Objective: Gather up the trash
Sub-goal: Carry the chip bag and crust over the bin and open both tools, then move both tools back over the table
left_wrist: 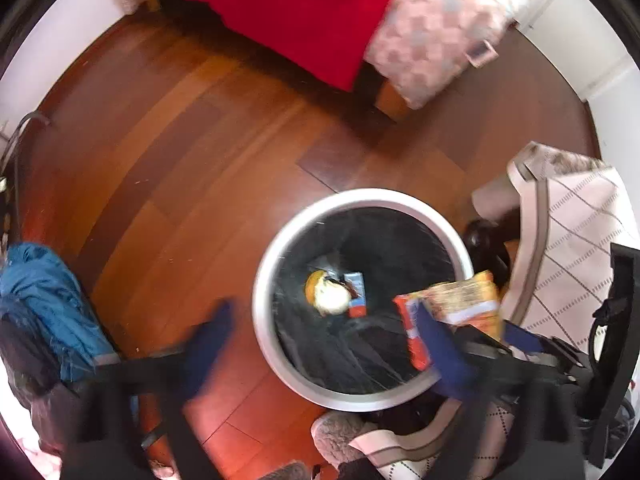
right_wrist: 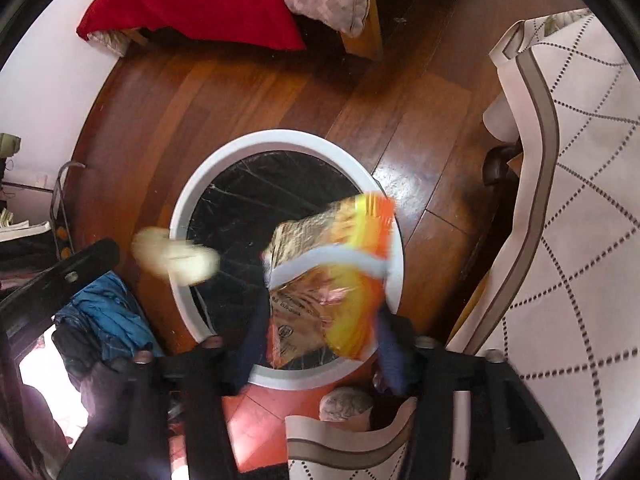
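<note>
A round white trash bin [left_wrist: 260, 304] with a black liner stands on the wooden floor below both grippers. A pale crumpled wad [left_wrist: 330, 298] and a small blue and red packet [left_wrist: 356, 294] show inside it. My left gripper [left_wrist: 324, 342] hangs over the bin's near rim, jaws wide open, nothing between them. The same wad [right_wrist: 176, 256] appears blurred in mid-air at the bin's [right_wrist: 280, 138] left rim. An orange and yellow snack bag [right_wrist: 320, 280] [left_wrist: 460, 304] lies loosely between the parted fingers of my right gripper [right_wrist: 323, 344], above the bin's opening.
A bed with a red blanket [left_wrist: 300, 12] and a checked cushion [left_wrist: 436, 28] lies beyond the bin. A white quilted cloth [left_wrist: 580, 240] hangs at the right. Blue clothing [left_wrist: 48, 300] is piled at the left. A grey slipper [left_wrist: 336, 436] sits by the bin.
</note>
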{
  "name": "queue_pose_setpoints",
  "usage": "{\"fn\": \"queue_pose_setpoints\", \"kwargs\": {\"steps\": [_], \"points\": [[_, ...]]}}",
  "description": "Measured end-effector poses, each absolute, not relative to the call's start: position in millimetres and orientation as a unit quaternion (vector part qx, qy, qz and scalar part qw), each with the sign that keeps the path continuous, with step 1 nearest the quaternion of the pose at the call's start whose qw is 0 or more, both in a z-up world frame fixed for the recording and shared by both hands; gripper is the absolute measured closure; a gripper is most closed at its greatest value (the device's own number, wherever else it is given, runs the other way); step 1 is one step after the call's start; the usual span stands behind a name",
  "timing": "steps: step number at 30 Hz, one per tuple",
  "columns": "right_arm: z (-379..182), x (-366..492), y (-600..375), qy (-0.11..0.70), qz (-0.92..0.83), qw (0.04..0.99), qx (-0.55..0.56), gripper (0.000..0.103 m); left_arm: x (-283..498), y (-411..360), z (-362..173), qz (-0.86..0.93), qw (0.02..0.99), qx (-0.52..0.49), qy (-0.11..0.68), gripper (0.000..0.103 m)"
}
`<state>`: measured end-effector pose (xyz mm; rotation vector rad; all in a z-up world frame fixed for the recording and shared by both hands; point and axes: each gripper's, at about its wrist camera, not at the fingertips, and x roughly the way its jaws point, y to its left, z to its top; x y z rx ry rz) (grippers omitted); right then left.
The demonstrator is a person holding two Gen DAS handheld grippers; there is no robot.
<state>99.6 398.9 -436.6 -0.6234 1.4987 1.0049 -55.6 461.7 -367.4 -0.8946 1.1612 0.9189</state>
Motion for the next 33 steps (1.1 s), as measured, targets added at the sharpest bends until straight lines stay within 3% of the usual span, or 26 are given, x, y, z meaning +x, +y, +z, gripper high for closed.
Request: {"fn": "queue_pose_setpoints", "kwargs": {"steps": [2, 4, 5, 22, 33], "points": [[-437, 99, 402, 0.638, 0.43, 0.578, -0.273, 0.018, -63, 464, -368, 0.418, 0.639, -0.387, 0.517, 0.002], [-439, 103, 403, 0.638, 0.427, 0.577, -0.28, 0.003, -69, 464, -367, 0.43, 0.634, -0.379, 0.52, 0.002], [-439, 103, 404, 0.638, 0.428, 0.575, -0.283, 0.001, -73, 462, -365, 0.438, 0.632, -0.371, 0.521, 0.002], [-385, 76, 368, 0.59, 0.414, 0.61, -0.33, 0.0, -82, 417, -320, 0.457, 0.651, -0.304, 0.524, 0.002], [-306, 63, 328, 0.549, 0.443, 0.64, -0.306, 0.0, -91, 378, -262, 0.461, 0.683, -0.282, 0.491, 0.002]]}}
